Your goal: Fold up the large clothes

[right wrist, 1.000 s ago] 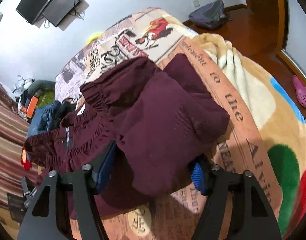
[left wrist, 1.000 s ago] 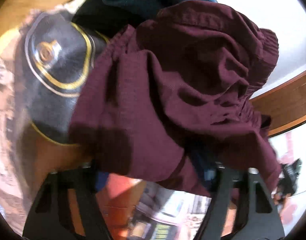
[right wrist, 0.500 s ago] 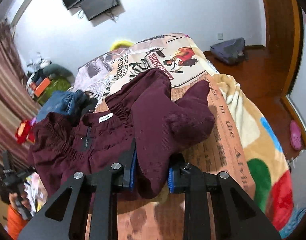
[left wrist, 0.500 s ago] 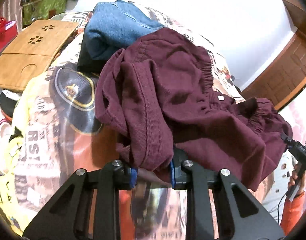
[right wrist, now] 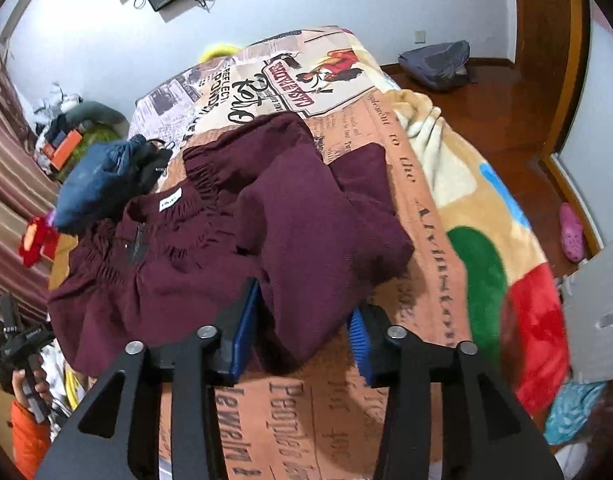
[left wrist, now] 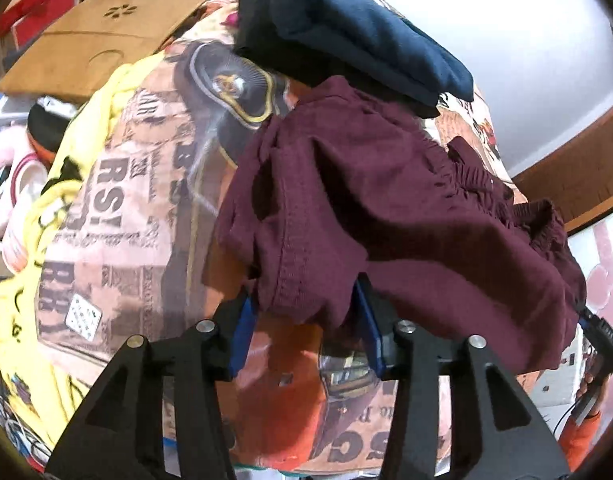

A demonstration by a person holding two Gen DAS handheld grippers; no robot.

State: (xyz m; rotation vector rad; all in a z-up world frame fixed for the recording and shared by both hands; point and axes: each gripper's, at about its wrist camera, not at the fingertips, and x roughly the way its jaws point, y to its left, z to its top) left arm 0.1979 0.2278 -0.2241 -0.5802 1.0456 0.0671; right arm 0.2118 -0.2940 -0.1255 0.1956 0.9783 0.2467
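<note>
- The dark maroon corduroy trousers (right wrist: 242,240) lay bunched on the bed's newspaper-print blanket (right wrist: 422,216), elastic waistband toward the folded blue jeans (right wrist: 90,184).
- My left tongs (left wrist: 302,324) were opening; a trouser fold hung between the blue pads (left wrist: 242,332), not visibly pinched.
- My right tongs (right wrist: 302,332) were also opening, with a leg fold draped between the pads, apparently loose.
- Judgement: I was letting go after a fold. To do it well, clear both folds fully before pulling back, so the cloth isn't snagged.
- Next regrip should catch the hem edges, not mid-bunch, to flatten the creases.
</note>
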